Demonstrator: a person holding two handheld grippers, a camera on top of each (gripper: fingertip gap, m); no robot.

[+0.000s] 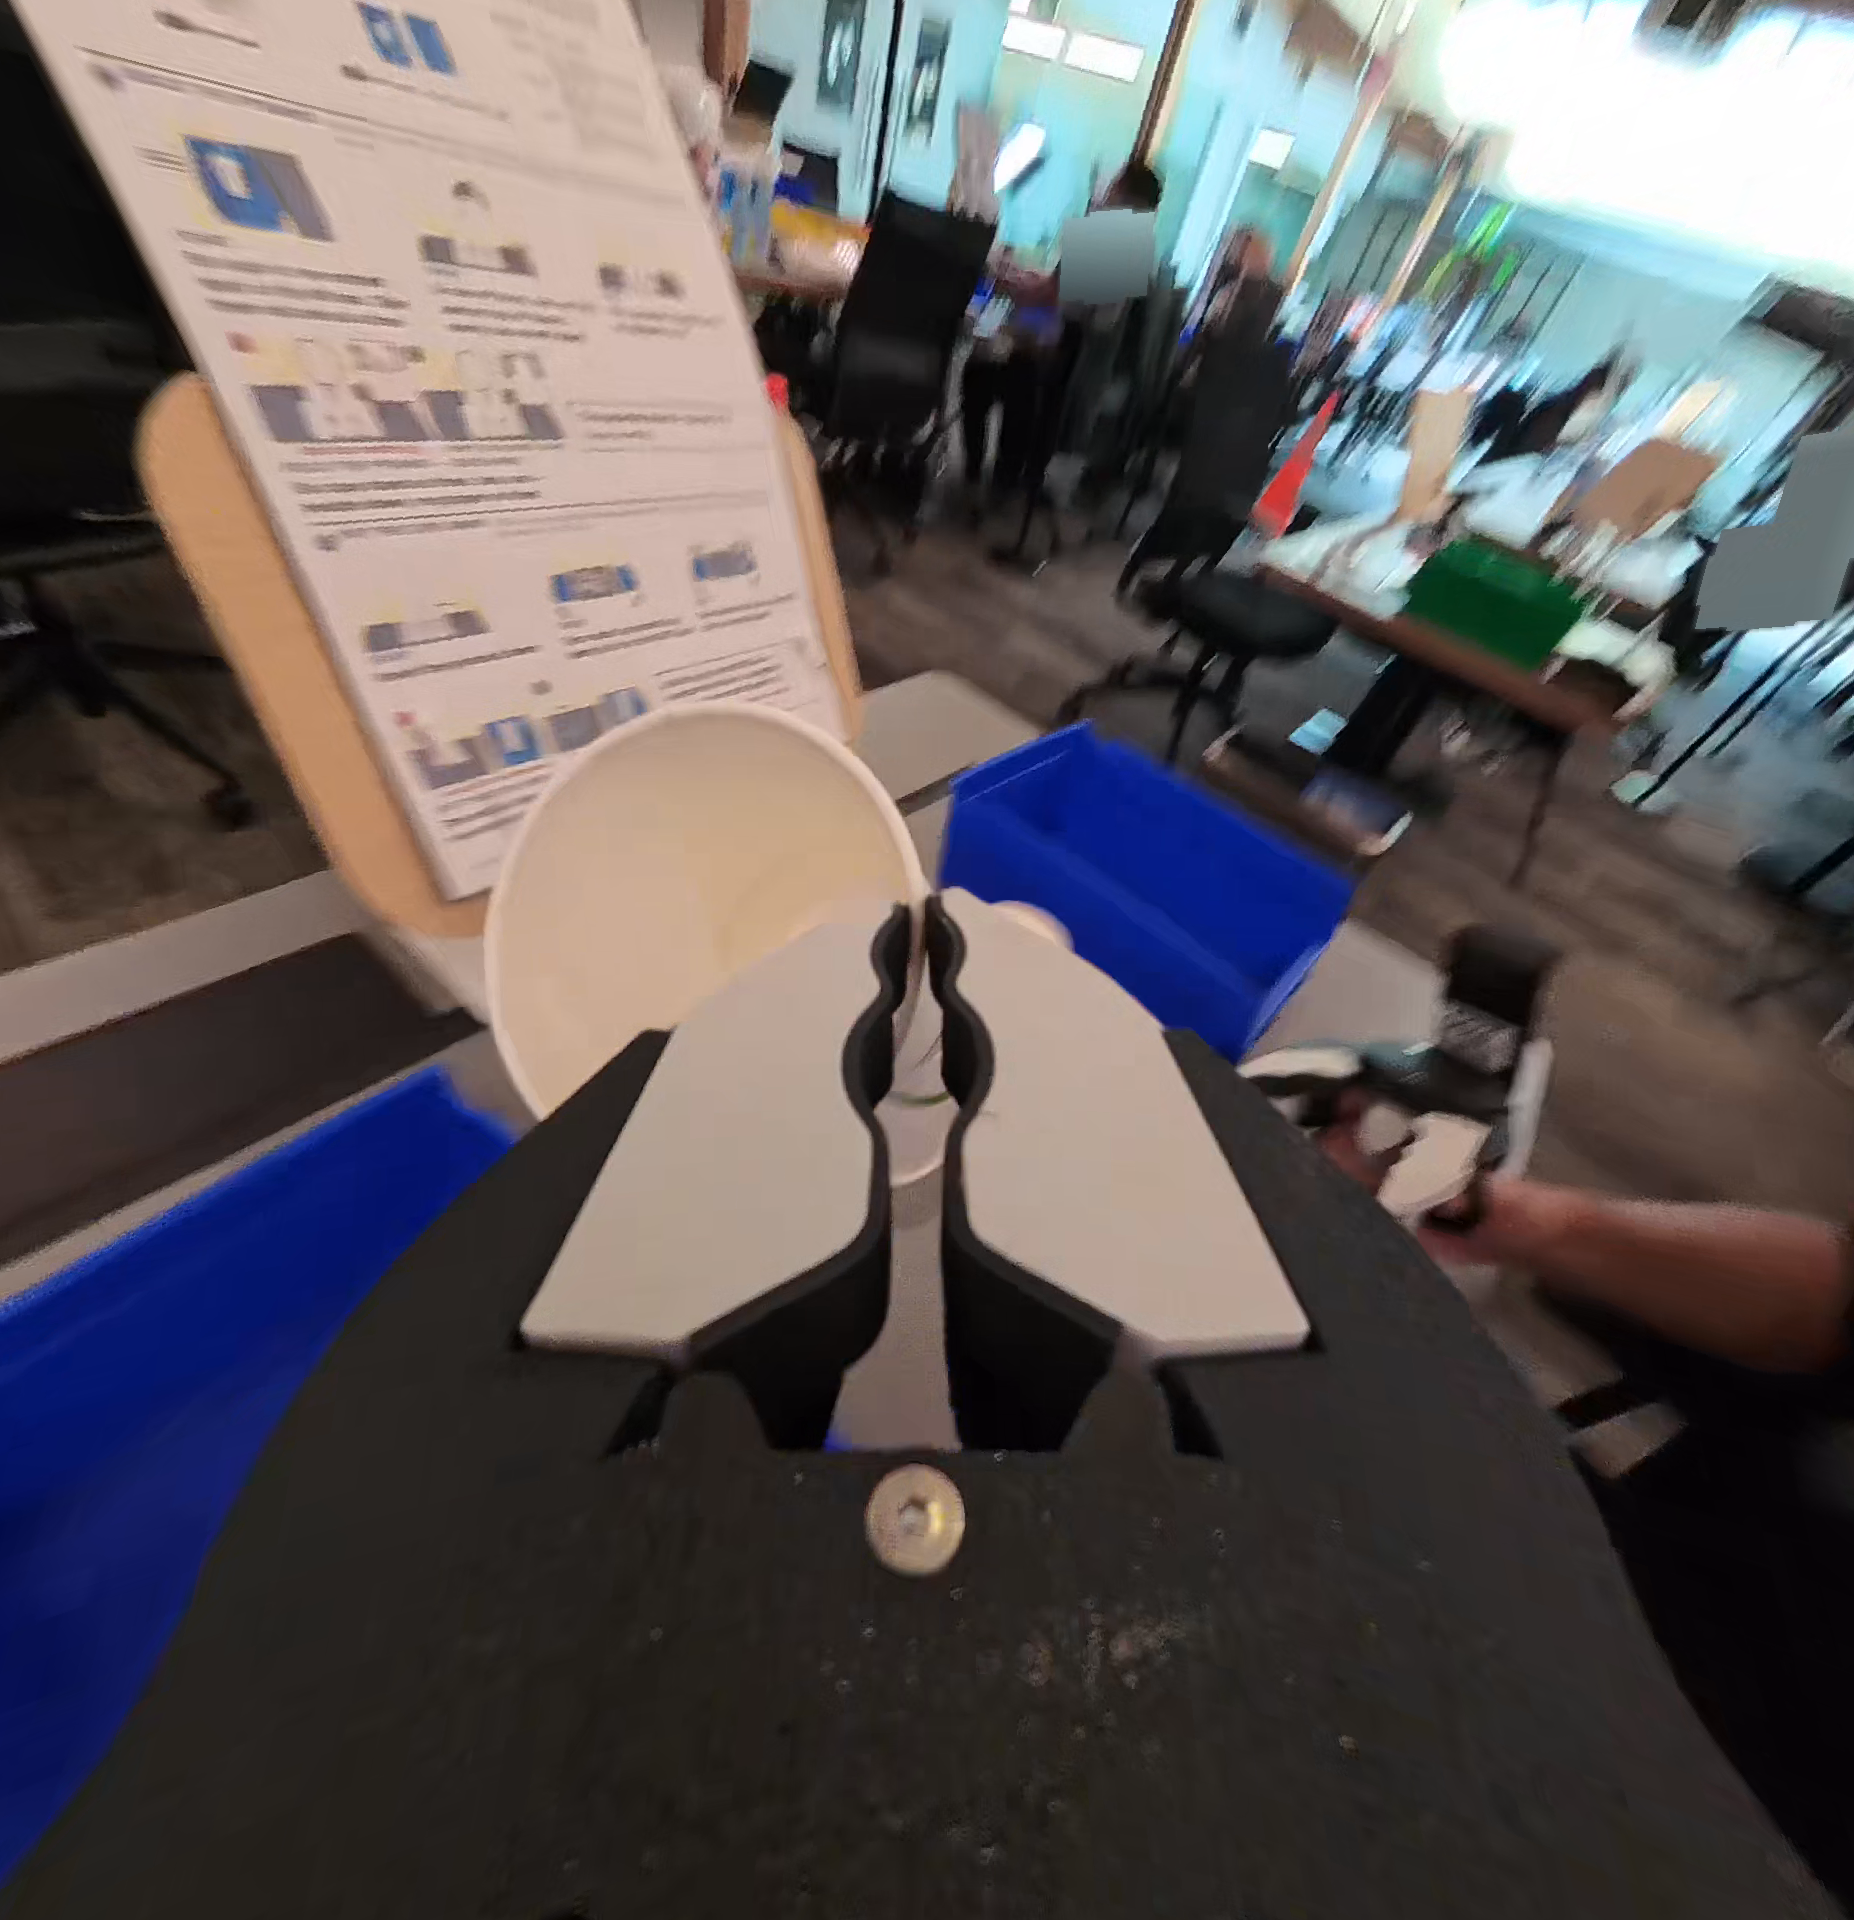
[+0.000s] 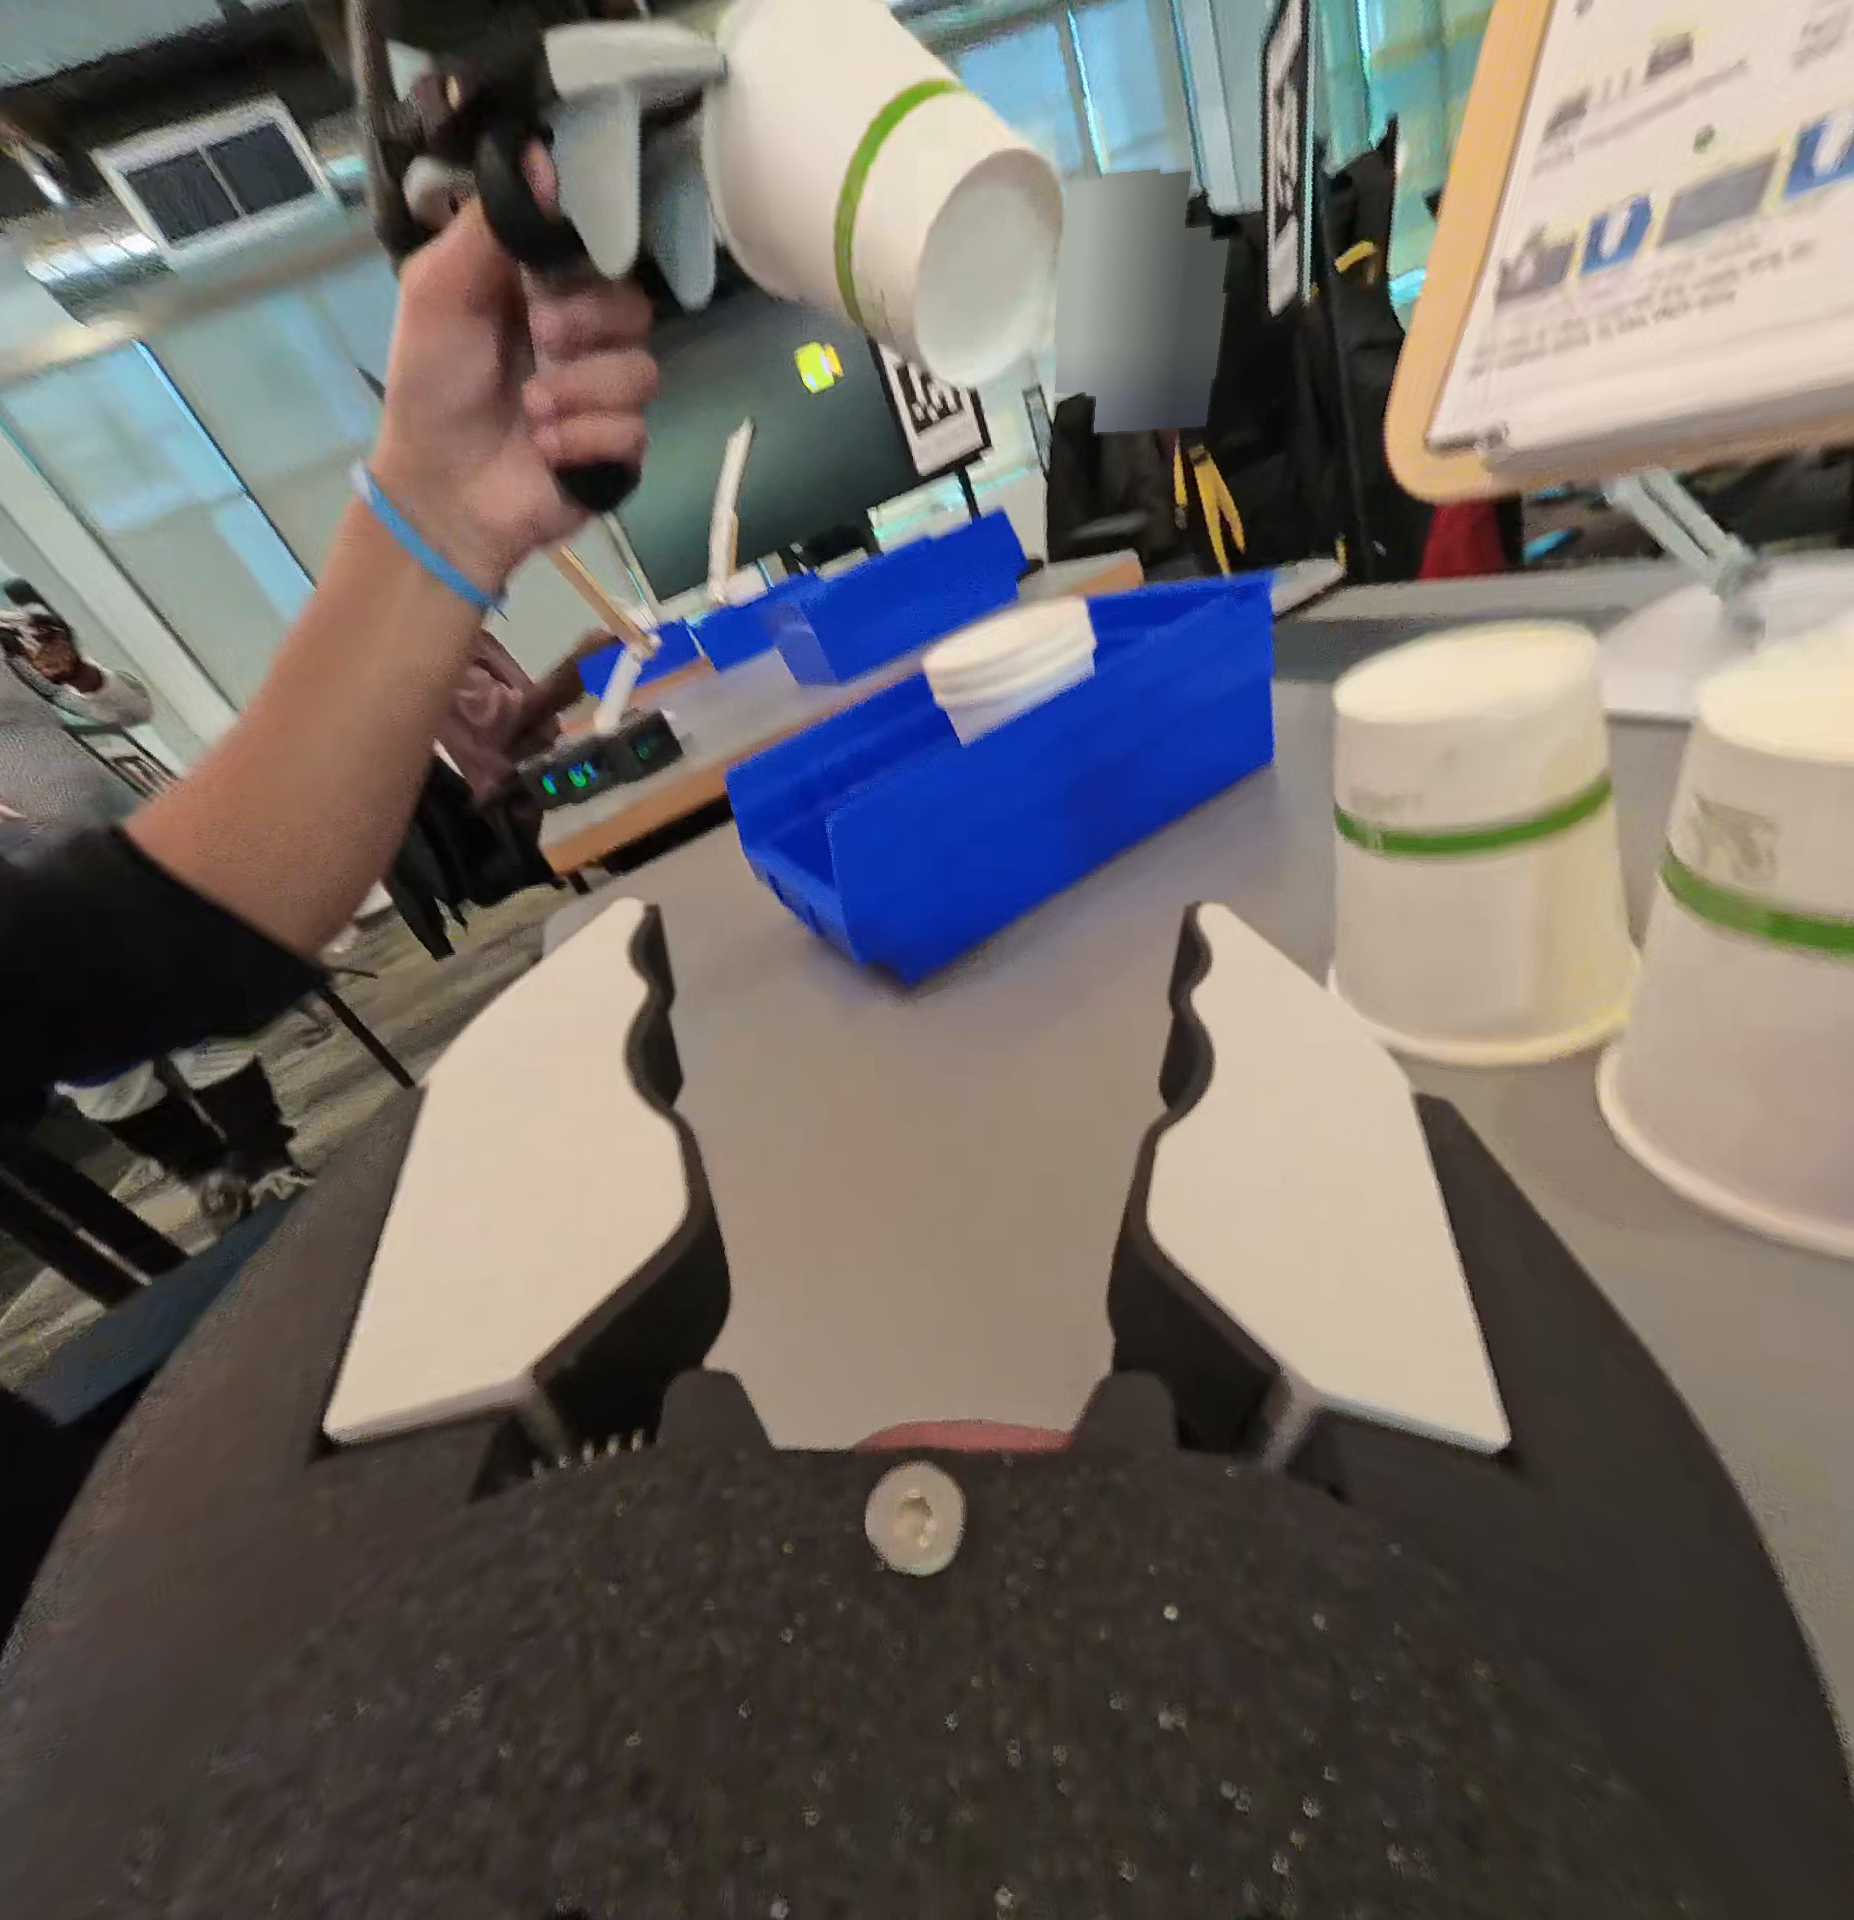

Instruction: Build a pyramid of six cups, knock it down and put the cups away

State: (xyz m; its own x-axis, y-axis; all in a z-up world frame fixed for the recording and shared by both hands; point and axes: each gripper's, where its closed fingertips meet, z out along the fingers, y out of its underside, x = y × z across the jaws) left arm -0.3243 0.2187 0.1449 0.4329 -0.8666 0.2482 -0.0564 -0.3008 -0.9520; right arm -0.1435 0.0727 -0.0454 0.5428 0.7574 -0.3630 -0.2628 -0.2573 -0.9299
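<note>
My left gripper (image 1: 918,920) is shut on the rim of a white paper cup (image 1: 684,883) with a green band, held tilted in the air with its mouth toward the camera. The right wrist view shows that gripper (image 2: 632,156) holding the cup (image 2: 881,187) high above a blue bin (image 2: 1006,810). A stack of cups (image 2: 1011,665) stands in that bin. Two white cups stand upside down on the grey table (image 2: 902,1143) at the right: one farther (image 2: 1474,842), one nearer (image 2: 1775,966). My right gripper (image 2: 918,966) is open and empty, low over the table.
A clipboard stand with printed sheets (image 1: 435,416) stands at the table's back, also in the right wrist view (image 2: 1671,229). A second blue bin (image 1: 1141,883) lies ahead of the left gripper. Other tables, chairs and people fill the room behind.
</note>
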